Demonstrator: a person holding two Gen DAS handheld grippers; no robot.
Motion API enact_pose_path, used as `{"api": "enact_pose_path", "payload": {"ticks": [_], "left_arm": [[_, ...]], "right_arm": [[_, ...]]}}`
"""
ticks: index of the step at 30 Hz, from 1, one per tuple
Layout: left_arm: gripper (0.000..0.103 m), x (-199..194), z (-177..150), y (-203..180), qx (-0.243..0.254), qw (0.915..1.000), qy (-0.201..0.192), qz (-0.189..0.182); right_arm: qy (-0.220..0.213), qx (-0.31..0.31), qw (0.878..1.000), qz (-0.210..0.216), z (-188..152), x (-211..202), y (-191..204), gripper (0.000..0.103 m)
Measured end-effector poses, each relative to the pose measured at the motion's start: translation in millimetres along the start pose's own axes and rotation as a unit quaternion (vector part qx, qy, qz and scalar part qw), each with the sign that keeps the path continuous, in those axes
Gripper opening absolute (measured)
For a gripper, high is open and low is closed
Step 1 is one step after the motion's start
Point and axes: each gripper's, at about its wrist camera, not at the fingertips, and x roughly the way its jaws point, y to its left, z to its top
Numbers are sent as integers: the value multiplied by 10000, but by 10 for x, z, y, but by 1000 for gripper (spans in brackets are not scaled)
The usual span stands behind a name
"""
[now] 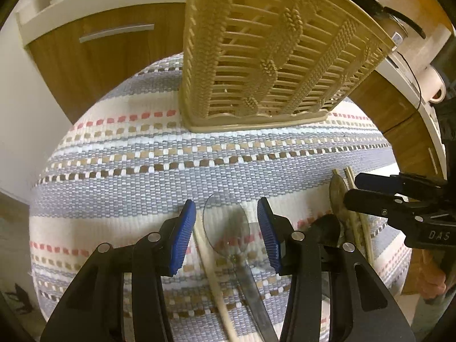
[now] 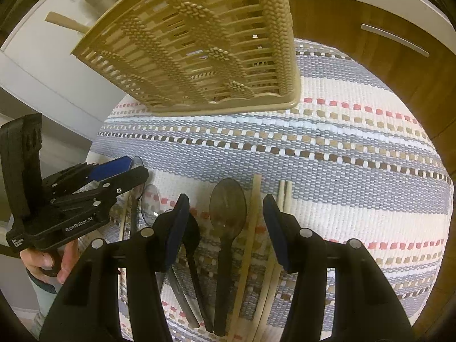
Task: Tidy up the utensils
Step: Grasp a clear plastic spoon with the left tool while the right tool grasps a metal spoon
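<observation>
A beige plastic basket (image 1: 273, 51) stands at the far side of a striped woven mat (image 1: 142, 148); it also shows in the right wrist view (image 2: 205, 48). My left gripper (image 1: 226, 233) is open, its jaws either side of a clear plastic spoon (image 1: 228, 228) and a pale chopstick (image 1: 211, 270) lying on the mat. My right gripper (image 2: 225, 228) is open over a smoky brown spoon (image 2: 228, 211) and a chopstick (image 2: 252, 228). A black spoon (image 2: 191, 236), another clear spoon (image 2: 149, 205) and a pair of chopsticks (image 2: 285, 196) lie alongside.
Wooden cabinet fronts with metal handles (image 1: 116, 32) stand behind the mat. A white mug (image 1: 434, 85) sits on a counter at the right. The left gripper shows at the left of the right wrist view (image 2: 125, 171).
</observation>
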Motion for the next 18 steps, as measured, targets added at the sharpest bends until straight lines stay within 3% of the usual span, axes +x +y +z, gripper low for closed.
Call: {"api": "enact_pose_path", "payload": {"ticks": [5, 11, 14, 18], "left_arm": [[42, 77, 13, -136, 102, 9999, 41, 121], [42, 223, -41, -436, 416, 9975, 6, 565], [33, 230, -83, -526, 516, 9958, -13, 756], [33, 235, -129, -590, 564, 9956, -12, 749]], "right_arm": [[65, -24, 10000, -67, 3, -13, -96, 50], [160, -89, 9996, -202, -12, 95, -29, 50], [206, -133, 9993, -272, -8, 127, 35, 50], [259, -251, 9985, -418, -19, 196, 174, 49]]}}
